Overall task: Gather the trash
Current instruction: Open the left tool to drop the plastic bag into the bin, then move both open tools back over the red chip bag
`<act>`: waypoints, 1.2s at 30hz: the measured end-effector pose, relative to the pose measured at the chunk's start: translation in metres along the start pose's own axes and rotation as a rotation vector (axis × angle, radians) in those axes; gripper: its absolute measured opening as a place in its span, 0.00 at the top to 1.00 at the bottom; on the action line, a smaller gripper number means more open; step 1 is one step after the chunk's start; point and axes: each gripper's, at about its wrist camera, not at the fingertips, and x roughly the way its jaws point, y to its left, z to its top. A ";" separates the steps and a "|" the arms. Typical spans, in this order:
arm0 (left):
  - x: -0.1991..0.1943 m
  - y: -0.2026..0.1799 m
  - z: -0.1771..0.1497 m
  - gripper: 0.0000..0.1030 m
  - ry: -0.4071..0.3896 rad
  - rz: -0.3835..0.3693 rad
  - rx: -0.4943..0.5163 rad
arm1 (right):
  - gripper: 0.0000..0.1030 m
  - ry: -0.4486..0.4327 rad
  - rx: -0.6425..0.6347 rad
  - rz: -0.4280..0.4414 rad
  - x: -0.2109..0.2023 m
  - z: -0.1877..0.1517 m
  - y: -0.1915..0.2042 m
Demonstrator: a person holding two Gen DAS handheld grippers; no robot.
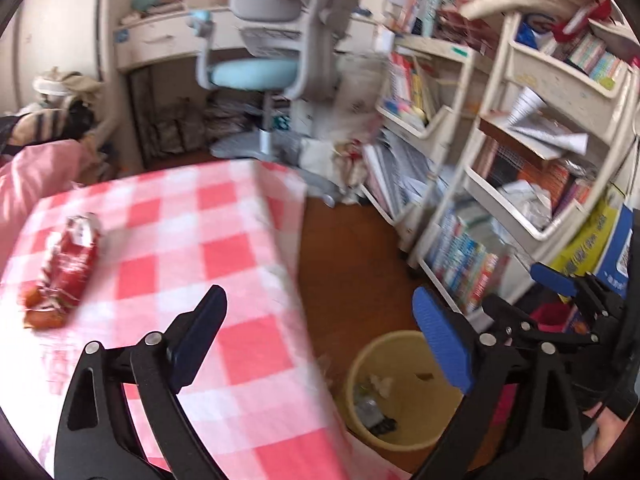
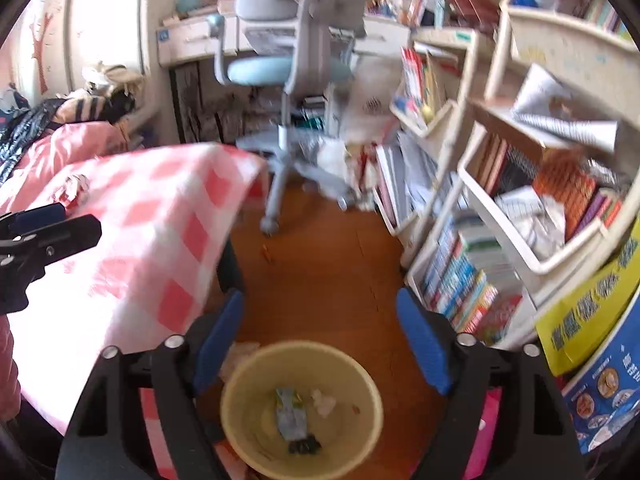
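Left gripper (image 1: 320, 320): fingers spread wide apart, nothing between them; hangs over the right edge of the tabletop, lower middle of the left wrist view.
Right gripper (image 2: 320, 332): fingers wide apart, holding nothing; sits directly above the bin in the right wrist view.
Crushed red can (image 1: 66, 264): lies on its side on the checked cloth, left of the frame in the left wrist view, well apart from both grippers.
Bin (image 2: 240, 376): yellow, round, on the wooden floor (image 2: 328, 256) just beside the tabletop; a crumpled wrapper (image 2: 291, 414) and white scraps lie inside.
Tabletop (image 1: 224, 240): covered in red-and-white checked cloth.
Background: grey-blue chair (image 1: 276, 52), upper middle; crowded bookshelves (image 1: 532, 140), right.
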 end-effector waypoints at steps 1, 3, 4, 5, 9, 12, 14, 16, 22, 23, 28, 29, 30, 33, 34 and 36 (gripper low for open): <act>-0.005 0.009 0.004 0.08 -0.016 0.016 -0.014 | 0.19 -0.019 -0.004 0.013 0.000 0.003 0.004; -0.017 0.027 0.010 0.07 -0.050 0.046 -0.045 | 0.10 -0.063 -0.026 0.031 -0.005 0.010 0.019; -0.022 0.036 0.014 0.07 -0.062 0.056 -0.057 | 0.08 -0.087 -0.048 0.029 -0.006 0.012 0.029; -0.027 0.046 0.016 0.07 -0.071 0.065 -0.067 | 0.07 -0.111 -0.075 0.023 -0.009 0.014 0.041; -0.046 0.081 0.022 0.07 -0.096 0.114 -0.099 | 0.07 -0.170 -0.156 -0.005 -0.013 0.021 0.081; -0.057 0.104 0.021 0.07 -0.105 0.143 -0.115 | 0.07 -0.183 -0.166 -0.002 -0.015 0.029 0.107; -0.067 0.120 0.019 0.07 -0.111 0.160 -0.122 | 0.07 -0.200 -0.173 0.023 -0.022 0.034 0.123; -0.075 0.136 0.017 0.07 -0.119 0.180 -0.131 | 0.07 -0.220 -0.197 0.059 -0.028 0.033 0.137; -0.099 0.184 0.005 0.07 -0.130 0.247 -0.163 | 0.07 -0.244 -0.233 0.106 -0.038 0.037 0.178; -0.102 0.192 0.002 0.07 -0.130 0.259 -0.171 | 0.07 -0.246 -0.230 0.105 -0.038 0.039 0.182; -0.114 0.228 -0.010 0.07 -0.119 0.293 -0.222 | 0.07 -0.269 -0.186 0.100 -0.046 0.043 0.204; -0.117 0.234 -0.013 0.07 -0.120 0.299 -0.229 | 0.07 -0.274 -0.180 0.102 -0.047 0.043 0.207; -0.119 0.239 -0.014 0.07 -0.122 0.303 -0.235 | 0.07 -0.279 -0.175 0.109 -0.048 0.044 0.211; -0.125 0.251 -0.018 0.07 -0.125 0.306 -0.250 | 0.07 -0.292 -0.177 0.120 -0.050 0.043 0.225; -0.126 0.254 -0.019 0.07 -0.126 0.305 -0.255 | 0.07 -0.293 -0.181 0.124 -0.050 0.043 0.229; -0.130 0.259 -0.020 0.07 -0.129 0.303 -0.266 | 0.07 -0.296 -0.191 0.133 -0.050 0.042 0.238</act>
